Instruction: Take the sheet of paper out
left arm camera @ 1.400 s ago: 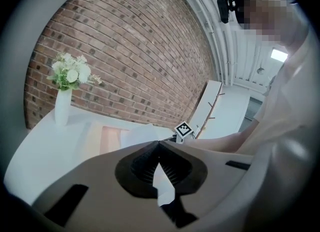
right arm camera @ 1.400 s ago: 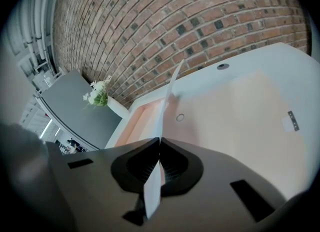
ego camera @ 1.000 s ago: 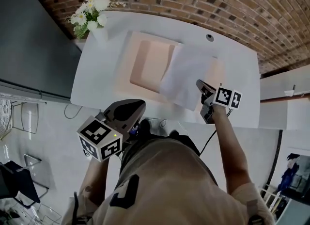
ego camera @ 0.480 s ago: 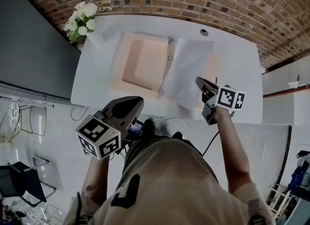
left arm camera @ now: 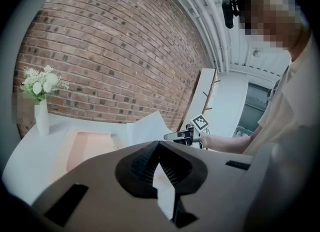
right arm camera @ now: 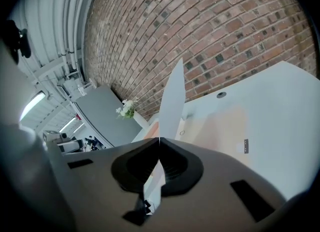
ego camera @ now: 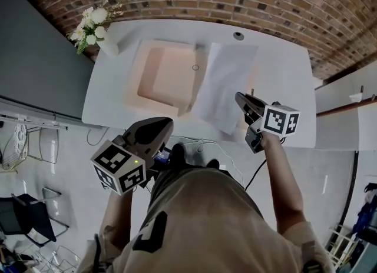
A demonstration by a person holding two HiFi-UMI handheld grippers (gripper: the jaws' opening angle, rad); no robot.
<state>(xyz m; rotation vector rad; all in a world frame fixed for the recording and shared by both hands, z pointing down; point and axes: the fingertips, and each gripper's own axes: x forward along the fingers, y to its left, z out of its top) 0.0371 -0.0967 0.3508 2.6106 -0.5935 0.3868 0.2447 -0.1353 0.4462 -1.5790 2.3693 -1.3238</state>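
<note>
A white sheet of paper [ego camera: 227, 83] slants up off the open peach folder [ego camera: 168, 75] on the white table [ego camera: 283, 72]. My right gripper [ego camera: 238, 96] is shut on the sheet's near edge. In the right gripper view the paper [right arm camera: 172, 101] stands up from the closed jaws [right arm camera: 159, 140], with the folder [right arm camera: 225, 126] below. My left gripper [ego camera: 166, 123] hangs off the table's near edge, close to my body; its jaws [left arm camera: 159, 143] meet with nothing between them. From there the lifted sheet [left arm camera: 147, 128] and the right gripper [left arm camera: 172, 136] show ahead.
A white vase of flowers [ego camera: 94, 27] stands at the table's far left corner. A round cable hole [ego camera: 238, 35] sits near the brick wall behind. A dark panel lies left of the table, and cables hang at the near edge.
The right gripper has risen and drawn back a little with the sheet still held, lifting it off the folder. The left gripper has shifted slightly off the table's near edge.
</note>
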